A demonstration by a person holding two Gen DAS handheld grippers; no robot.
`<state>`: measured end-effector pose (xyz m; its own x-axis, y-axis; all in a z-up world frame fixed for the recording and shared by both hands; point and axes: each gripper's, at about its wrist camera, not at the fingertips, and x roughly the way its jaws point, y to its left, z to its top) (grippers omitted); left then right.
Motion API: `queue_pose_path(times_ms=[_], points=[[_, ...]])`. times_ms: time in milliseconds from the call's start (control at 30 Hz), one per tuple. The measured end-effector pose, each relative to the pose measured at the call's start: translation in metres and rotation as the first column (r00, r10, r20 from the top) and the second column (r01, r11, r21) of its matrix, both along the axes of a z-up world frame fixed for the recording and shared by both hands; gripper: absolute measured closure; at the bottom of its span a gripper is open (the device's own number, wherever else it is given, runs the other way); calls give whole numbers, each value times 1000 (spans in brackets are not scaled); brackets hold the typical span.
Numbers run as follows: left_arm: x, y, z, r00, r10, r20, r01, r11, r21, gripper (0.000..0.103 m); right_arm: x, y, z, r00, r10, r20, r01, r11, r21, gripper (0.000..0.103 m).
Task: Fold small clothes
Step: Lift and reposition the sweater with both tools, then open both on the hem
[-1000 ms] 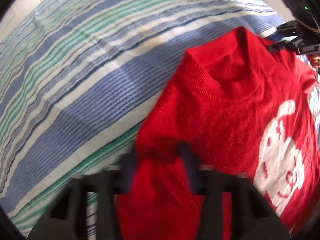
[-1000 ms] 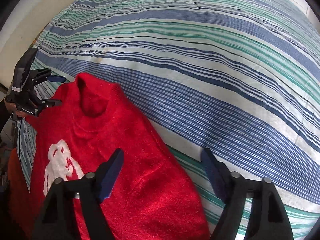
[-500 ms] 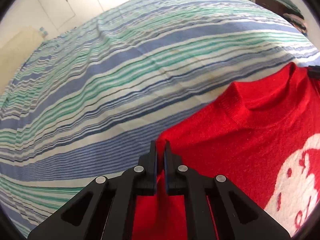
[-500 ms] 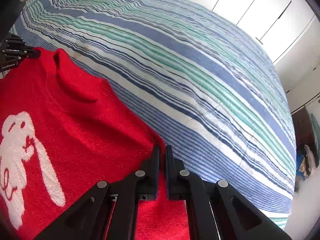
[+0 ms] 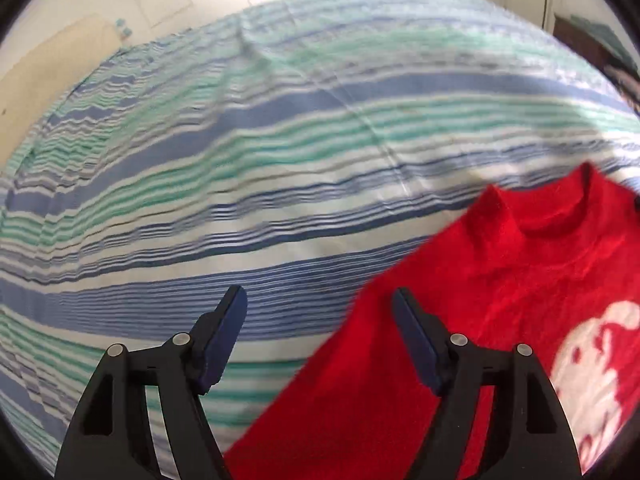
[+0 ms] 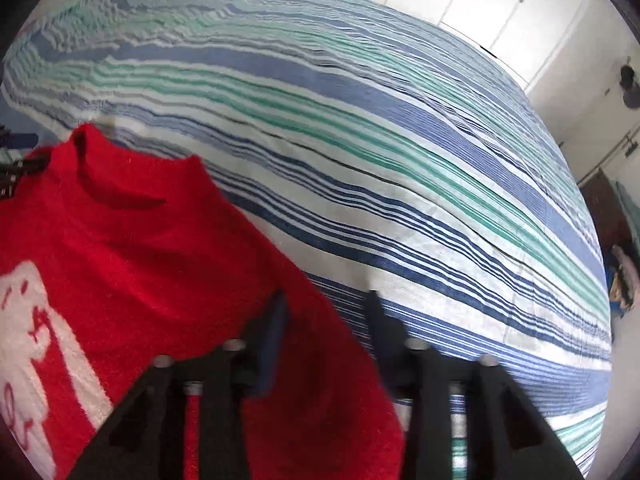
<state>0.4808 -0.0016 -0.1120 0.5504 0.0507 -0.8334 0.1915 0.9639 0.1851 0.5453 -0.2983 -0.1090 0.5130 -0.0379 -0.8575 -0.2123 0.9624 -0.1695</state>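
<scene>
Both jaws stood parted and held nothing: the left gripper [image 5: 318, 312] spread wide over the red sweater's [image 5: 500, 292] left edge, the right gripper [image 6: 326, 312] narrower over its right edge. Beyond, the sweater's collar [image 6: 120, 184] pointed away across the striped bedsheet [image 6: 360, 120].

A red knit sweater [image 5: 500, 280] with a white figure is spread flat on the striped bedsheet [image 5: 240, 160] — collar farthest.

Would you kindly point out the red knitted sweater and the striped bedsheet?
red knitted sweater [image 5: 500, 280]: left wrist view, chest below the collar.
striped bedsheet [image 6: 360, 92]: right wrist view, blue band mid-bed.
</scene>
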Motion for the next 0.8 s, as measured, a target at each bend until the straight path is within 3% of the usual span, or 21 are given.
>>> queue_pose_path(times_ms=[133,233,300,367,467,533,600,700,800], points=[[-68,23,41,996,-36,81,36,999,-5,28,-49,-29,39,999,-39,29,37,997,68,33],[-159,11,48,984,-166,60,170,983,-65,29,-115,-25,60,1000,19,20,-21,988,151,35],[-221,-6,36,963,-268,17,268,958,-98,29,-173,-13,64,996,82,-24,-73,961,269,35],[-292,-32,7,923,-377,-72,368,923,-112,33,-234,11,57,984,162,-79,-125,927,355,35],[-354,-50,-38,872,-436,-222,426,900,-96,54,-316,47,29,953,237,-190,-139,896,421,38],[-394,-48,-49,884,-424,-197,430,903,-16,56,-363,59,0,925,217,-313,-78,913,401,47],[-415,-44,-44,891,-417,-180,427,904,20,56,-405,51,-20,916,152,-372,-12,936,353,47],[-417,-32,-26,921,-360,-149,359,933,-39,55,-440,34,-9,948,68,-312,55,928,370,47],[-410,-23,-4,962,-263,-67,252,958,-138,41,-454,26,19,977,-29,-212,118,901,418,48]])
